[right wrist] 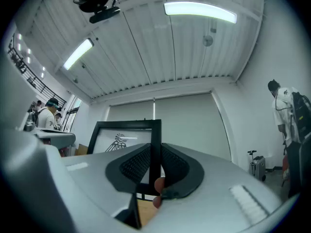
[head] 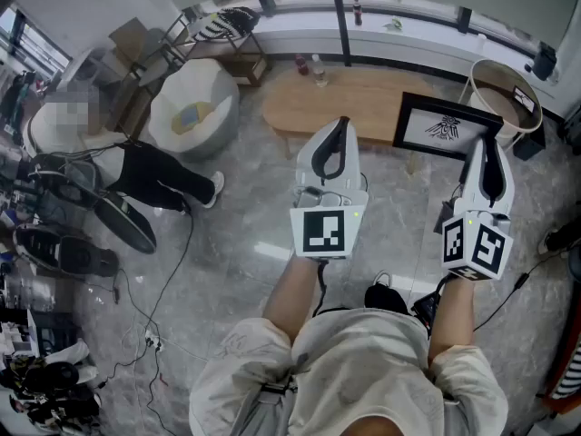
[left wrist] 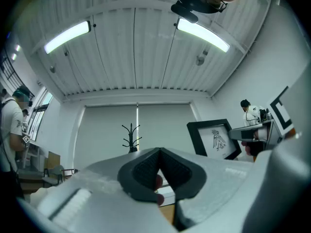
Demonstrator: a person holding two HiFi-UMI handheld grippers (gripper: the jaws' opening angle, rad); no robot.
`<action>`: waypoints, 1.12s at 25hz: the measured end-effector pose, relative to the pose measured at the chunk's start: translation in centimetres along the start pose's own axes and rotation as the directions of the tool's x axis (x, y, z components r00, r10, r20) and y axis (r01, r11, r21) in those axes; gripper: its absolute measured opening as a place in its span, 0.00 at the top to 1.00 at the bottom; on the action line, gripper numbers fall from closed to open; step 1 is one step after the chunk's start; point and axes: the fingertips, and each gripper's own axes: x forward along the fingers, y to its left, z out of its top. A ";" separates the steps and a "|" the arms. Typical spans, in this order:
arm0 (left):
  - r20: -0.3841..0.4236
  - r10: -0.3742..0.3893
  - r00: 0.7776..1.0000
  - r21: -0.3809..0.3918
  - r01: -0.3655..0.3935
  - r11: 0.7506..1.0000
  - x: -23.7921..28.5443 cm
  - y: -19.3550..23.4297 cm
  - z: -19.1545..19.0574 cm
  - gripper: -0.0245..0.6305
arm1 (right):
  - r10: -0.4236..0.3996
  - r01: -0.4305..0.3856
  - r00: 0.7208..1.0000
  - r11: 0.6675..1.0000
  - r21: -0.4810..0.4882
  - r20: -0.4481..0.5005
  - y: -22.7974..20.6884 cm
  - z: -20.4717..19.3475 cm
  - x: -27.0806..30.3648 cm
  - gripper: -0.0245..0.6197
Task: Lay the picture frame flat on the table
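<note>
Jaws of the right gripper (right wrist: 154,166) pinch the right edge of the frame (right wrist: 155,130), which stands upright with its print toward the person. Beside it, the left gripper (left wrist: 159,169) has its jaws pressed together at the tips, with nothing between them. Farther out, the frame sits over the right end of the wooden table (head: 336,103); whether it touches the top cannot be told.

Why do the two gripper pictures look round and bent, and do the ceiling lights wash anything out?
Left gripper view: wide-angle lens, dark rounded corners, straight ceiling lights bow and glare white. Right gripper view: same bending, yet the picture frame looks sharp. Head view: even light, pale reflections on the glossy floor.
</note>
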 end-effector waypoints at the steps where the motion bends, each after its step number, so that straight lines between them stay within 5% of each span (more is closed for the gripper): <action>1: -0.002 0.010 1.000 0.003 -0.010 1.000 -0.8 0.0 0.3 0.96 | 0.012 -0.011 1.000 1.000 0.003 -0.004 0.4 0.3 -0.4 0.86; 15: 0.036 0.020 0.999 0.010 -0.021 1.000 -11.5 -0.6 3.0 0.96 | 0.049 -0.048 0.999 0.998 -0.041 0.007 4.2 3.0 -9.8 0.86; 28: 0.061 0.010 0.998 -0.010 -0.010 1.000 -10.8 -2.0 3.6 0.96 | 0.053 -0.053 0.998 0.999 -0.003 0.028 3.2 2.8 -10.4 0.85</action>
